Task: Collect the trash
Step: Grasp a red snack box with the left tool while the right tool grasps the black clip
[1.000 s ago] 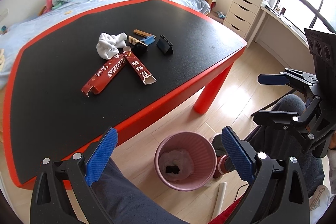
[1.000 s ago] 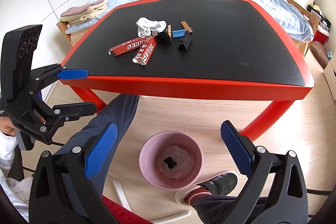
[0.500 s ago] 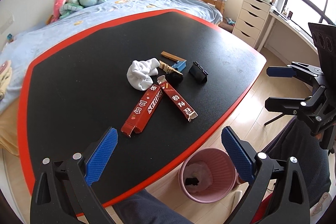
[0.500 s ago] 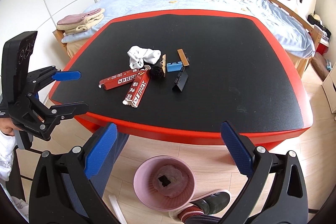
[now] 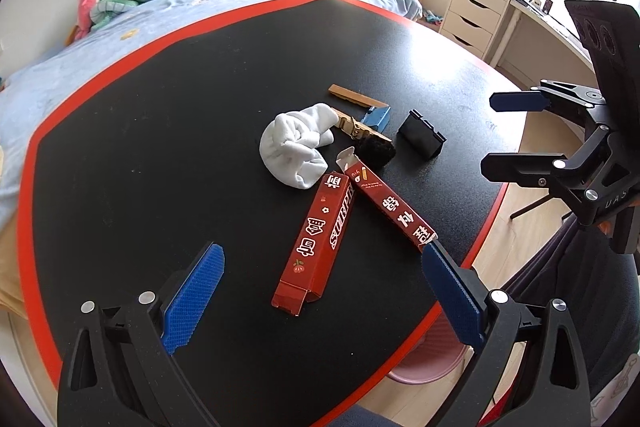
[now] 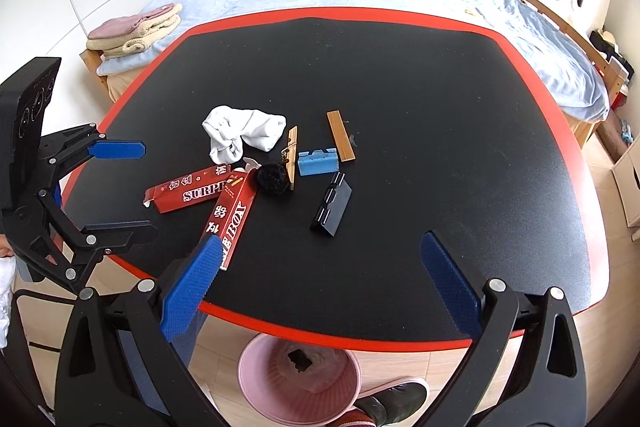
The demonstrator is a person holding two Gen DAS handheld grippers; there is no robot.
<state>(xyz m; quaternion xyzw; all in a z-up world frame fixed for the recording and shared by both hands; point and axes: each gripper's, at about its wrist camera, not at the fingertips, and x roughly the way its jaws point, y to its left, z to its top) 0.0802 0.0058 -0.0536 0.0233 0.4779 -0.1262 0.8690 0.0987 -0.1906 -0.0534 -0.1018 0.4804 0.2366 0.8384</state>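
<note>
Trash lies clustered mid-bench (image 6: 440,87), toward the near edge. Largest to smallest: two red boxes (image 5: 320,239) (image 6: 232,215) crossed at one end, a white sock (image 6: 244,135), a black wedge (image 6: 332,205), a black ball (image 6: 273,178), a blue block (image 6: 317,161). A pink bin (image 6: 256,387) sits on the floor under the near edge. Left tool (image 5: 320,301) and right tool (image 6: 316,281) hover spread, empty.

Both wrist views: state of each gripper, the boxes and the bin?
left gripper: open, empty, above the table.
right gripper: open, empty.
red box nearer the sock: lying flat, near end flap open.
second red box: flat, torn open.
pink bin: upright on floor, some trash inside.
</note>
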